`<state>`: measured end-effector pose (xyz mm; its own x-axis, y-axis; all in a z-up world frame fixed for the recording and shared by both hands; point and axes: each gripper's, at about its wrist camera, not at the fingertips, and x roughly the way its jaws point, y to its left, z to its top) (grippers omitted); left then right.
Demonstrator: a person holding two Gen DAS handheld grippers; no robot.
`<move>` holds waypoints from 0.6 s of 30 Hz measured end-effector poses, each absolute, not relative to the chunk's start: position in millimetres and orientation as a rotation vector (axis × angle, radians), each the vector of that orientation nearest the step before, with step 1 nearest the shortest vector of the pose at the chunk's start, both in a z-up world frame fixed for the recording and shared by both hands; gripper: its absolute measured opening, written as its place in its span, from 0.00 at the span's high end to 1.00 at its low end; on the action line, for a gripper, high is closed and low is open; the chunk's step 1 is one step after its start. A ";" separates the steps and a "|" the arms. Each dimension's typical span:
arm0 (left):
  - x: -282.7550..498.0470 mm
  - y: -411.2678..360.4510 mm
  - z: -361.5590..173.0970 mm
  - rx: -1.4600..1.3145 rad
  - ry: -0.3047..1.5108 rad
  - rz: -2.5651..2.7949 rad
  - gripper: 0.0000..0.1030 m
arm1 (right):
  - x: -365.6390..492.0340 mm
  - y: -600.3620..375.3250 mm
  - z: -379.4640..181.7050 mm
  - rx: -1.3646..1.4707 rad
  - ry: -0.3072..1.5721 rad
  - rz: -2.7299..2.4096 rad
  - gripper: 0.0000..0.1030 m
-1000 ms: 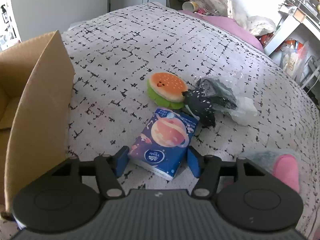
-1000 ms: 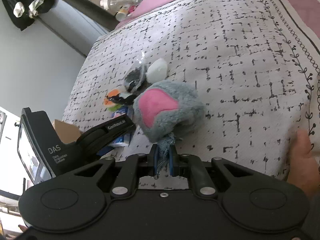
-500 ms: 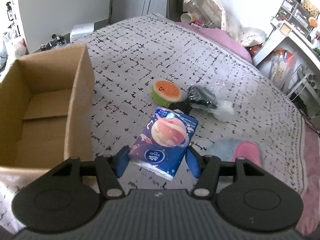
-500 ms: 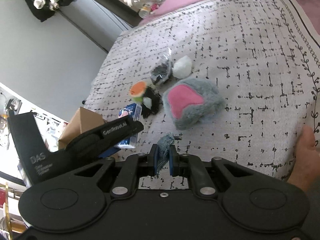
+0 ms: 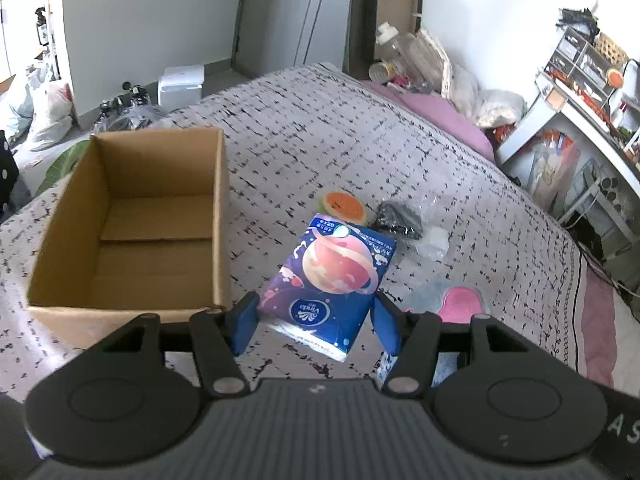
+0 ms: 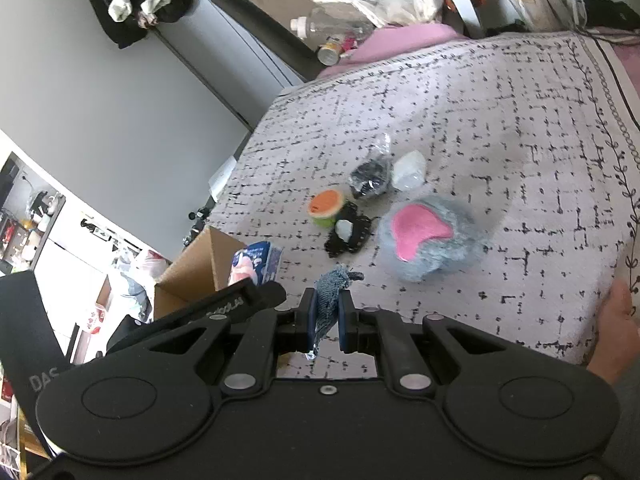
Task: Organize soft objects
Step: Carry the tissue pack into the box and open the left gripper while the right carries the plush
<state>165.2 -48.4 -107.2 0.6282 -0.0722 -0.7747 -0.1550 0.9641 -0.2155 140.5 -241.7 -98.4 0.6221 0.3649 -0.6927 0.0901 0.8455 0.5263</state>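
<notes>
The cardboard box on the bed is empty. The left tool grips a tissue pack just right of it; the right tool pinches denim scrap. Burger plush and grey-pink plush remain on the bed.

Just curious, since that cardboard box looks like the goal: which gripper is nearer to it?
Left. The left gripper, shut on the tissue pack, is right beside the cardboard box. The right gripper, pinching a denim scrap, is farther away, beyond the left one.
</notes>
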 end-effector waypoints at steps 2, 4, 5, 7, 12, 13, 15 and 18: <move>161.0 -42.6 -101.3 -0.278 0.885 0.053 0.43 | 140.0 -237.9 -94.1 0.550 0.888 0.171 0.90; 157.5 -37.4 -96.7 -0.281 0.879 0.060 0.43 | 139.4 -233.8 -89.5 0.539 0.876 0.173 0.90; 156.0 -34.3 -94.0 -0.280 0.875 0.062 0.43 | 139.4 -231.7 -87.3 0.535 0.872 0.175 0.90; 153.4 -28.6 -90.7 -0.280 0.870 0.067 0.43 | 139.6 -227.4 -84.1 0.526 0.866 0.177 0.90; 146.8 -10.4 -82.6 -0.293 0.854 0.095 0.42 | 142.1 -214.0 -75.3 0.504 0.846 0.199 0.90; 145.3 -6.2 -81.3 -0.295 0.849 0.104 0.42 | 142.9 -210.3 -73.5 0.496 0.842 0.207 0.90; 143.4 2.2 -79.1 -0.300 0.839 0.125 0.42 | 144.2 -203.1 -70.6 0.482 0.836 0.224 0.90; 139.8 16.3 -77.9 -0.311 0.829 0.155 0.42 | 146.6 -190.4 -66.3 0.463 0.830 0.252 0.90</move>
<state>139.8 16.3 -77.9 0.6673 0.0146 -0.7446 -0.2559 0.9435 -0.2108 146.6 -190.4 -66.3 0.6534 0.3900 -0.6489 -0.0359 0.8721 0.4880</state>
